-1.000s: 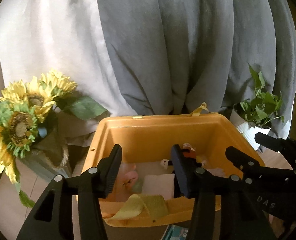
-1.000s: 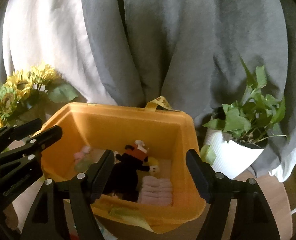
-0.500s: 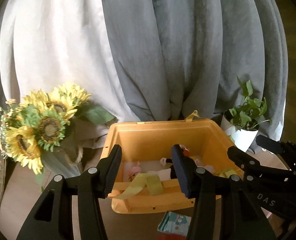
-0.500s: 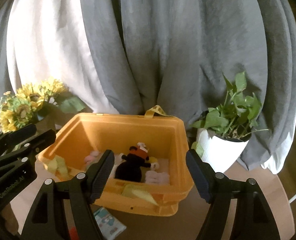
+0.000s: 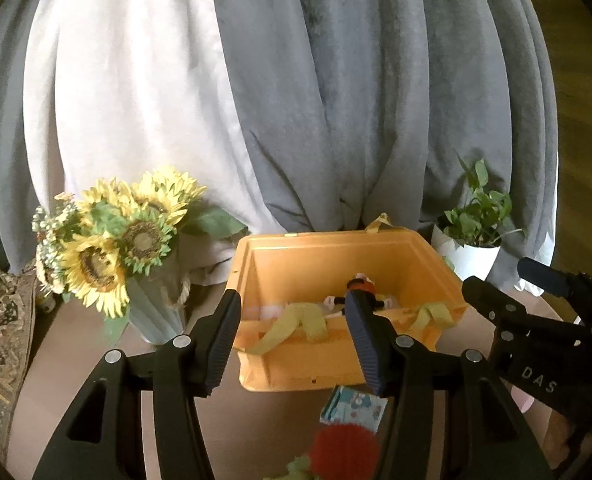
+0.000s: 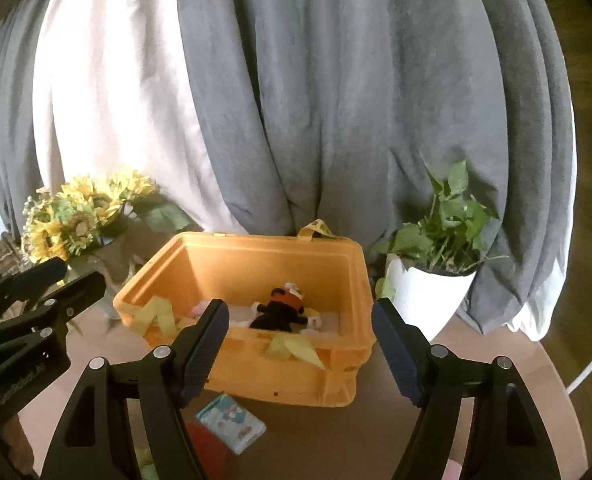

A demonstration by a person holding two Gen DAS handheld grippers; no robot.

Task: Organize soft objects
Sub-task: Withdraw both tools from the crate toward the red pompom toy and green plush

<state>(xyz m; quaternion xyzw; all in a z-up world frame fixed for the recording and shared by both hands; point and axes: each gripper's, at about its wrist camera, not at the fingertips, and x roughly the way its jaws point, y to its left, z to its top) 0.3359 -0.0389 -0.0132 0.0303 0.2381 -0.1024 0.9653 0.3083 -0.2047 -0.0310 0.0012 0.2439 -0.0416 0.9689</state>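
An orange bin (image 5: 296, 364) (image 6: 279, 376) with yellow straps stands on the round table. A black and orange plush toy (image 6: 279, 310) (image 5: 362, 286) and pale soft items lie inside it. In front of the bin lie a small blue and white tissue pack (image 5: 354, 406) (image 6: 231, 422) and a red fuzzy ball (image 5: 346, 452). My left gripper (image 5: 291, 340) is open and empty, held back from the bin's front wall. My right gripper (image 6: 300, 344) is open and empty, also in front of the bin.
A vase of sunflowers (image 5: 111, 240) (image 6: 75, 220) stands left of the bin. A potted green plant in a white pot (image 6: 432, 296) (image 5: 472, 240) stands right of it. Grey and white curtains (image 6: 296, 100) hang behind. The table edge (image 6: 552, 364) curves at right.
Both grippers have pulled back and up from over the bin, staying open. The tissue pack and red ball in front of the bin have come into view.
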